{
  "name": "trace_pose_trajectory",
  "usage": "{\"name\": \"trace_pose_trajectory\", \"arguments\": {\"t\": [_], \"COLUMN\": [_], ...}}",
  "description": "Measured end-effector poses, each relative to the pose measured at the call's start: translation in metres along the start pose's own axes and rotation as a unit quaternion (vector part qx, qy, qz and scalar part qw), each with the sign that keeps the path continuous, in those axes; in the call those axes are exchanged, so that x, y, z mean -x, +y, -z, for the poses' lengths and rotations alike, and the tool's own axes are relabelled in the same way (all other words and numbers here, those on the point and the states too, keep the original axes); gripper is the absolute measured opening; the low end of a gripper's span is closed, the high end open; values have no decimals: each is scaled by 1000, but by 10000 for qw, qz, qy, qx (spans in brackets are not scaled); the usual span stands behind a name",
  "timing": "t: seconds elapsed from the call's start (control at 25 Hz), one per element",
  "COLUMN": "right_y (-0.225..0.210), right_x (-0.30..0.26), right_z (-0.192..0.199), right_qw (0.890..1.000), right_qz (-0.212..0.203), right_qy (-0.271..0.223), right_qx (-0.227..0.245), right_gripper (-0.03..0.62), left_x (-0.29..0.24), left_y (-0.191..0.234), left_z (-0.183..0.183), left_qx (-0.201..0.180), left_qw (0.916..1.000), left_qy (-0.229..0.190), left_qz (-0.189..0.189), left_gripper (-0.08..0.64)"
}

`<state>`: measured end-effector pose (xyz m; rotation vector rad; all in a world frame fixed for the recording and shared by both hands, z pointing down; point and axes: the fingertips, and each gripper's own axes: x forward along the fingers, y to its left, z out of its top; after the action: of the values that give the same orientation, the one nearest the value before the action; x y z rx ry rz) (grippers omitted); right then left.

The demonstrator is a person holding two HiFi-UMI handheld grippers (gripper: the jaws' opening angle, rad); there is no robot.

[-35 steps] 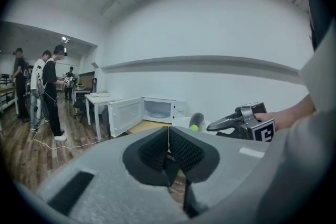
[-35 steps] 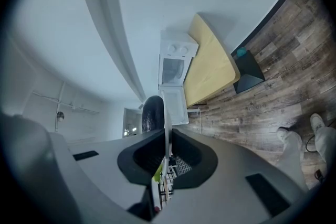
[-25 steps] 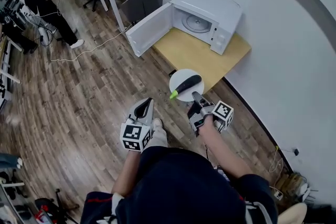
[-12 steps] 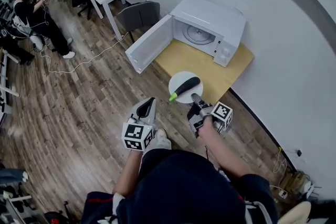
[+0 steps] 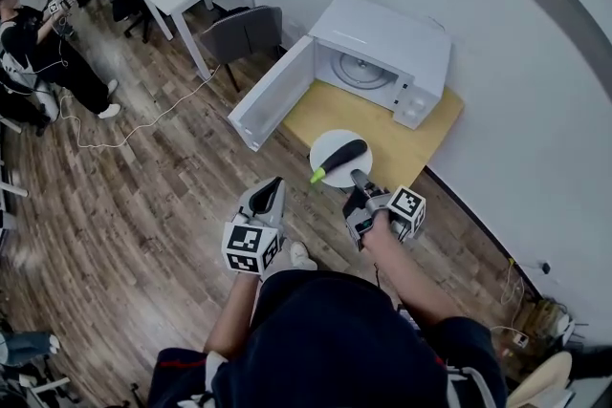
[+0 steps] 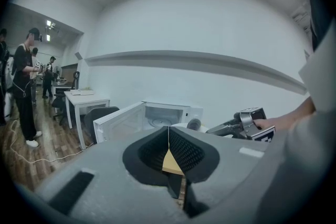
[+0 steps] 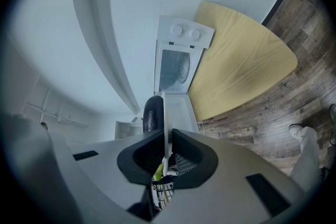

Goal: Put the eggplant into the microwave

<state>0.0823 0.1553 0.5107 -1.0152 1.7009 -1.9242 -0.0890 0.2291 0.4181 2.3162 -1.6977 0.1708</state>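
With the left gripper [image 5: 272,194] hanging closed and empty, the right gripper [image 5: 356,177] is clamping its fingers on the plate [image 5: 323,144] bearing the eggplant [image 5: 342,155], just before the open microwave [image 5: 382,53], seemingly mid-carry and needing a level push inside.

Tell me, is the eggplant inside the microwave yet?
Not yet. Done: the microwave has its door open. In hand: the jaws of the right gripper pinch the rim of the white plate carrying the eggplant. Left: slide it inside. The left gripper is shut and empty.
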Motion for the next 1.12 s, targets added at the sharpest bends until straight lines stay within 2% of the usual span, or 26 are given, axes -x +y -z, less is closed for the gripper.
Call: {"name": "trace_pose_trajectory", "arguments": {"t": [0.4,0.76,1.12], "right_y": [-1,-6,-9], "right_x": [-38,-53,-83], "right_z": [-2,-17,-63], "right_qw": [9993,9984,9984], "right_qz": [19,217,192], "right_qy": [-365,-502,-507], "right_qx": [-67,-108,-175], "right_gripper": [26,26,26], "left_x": [-28,-53,-111], "left_y": [36,48,44], "left_z": [7,11,3], "left_qx": [-66,4,-40], "left_qw": [9988,9979,9971], "left_qy": [172,288,362], "left_qz": [451,583,673], "left_gripper": [17,17,17]}}
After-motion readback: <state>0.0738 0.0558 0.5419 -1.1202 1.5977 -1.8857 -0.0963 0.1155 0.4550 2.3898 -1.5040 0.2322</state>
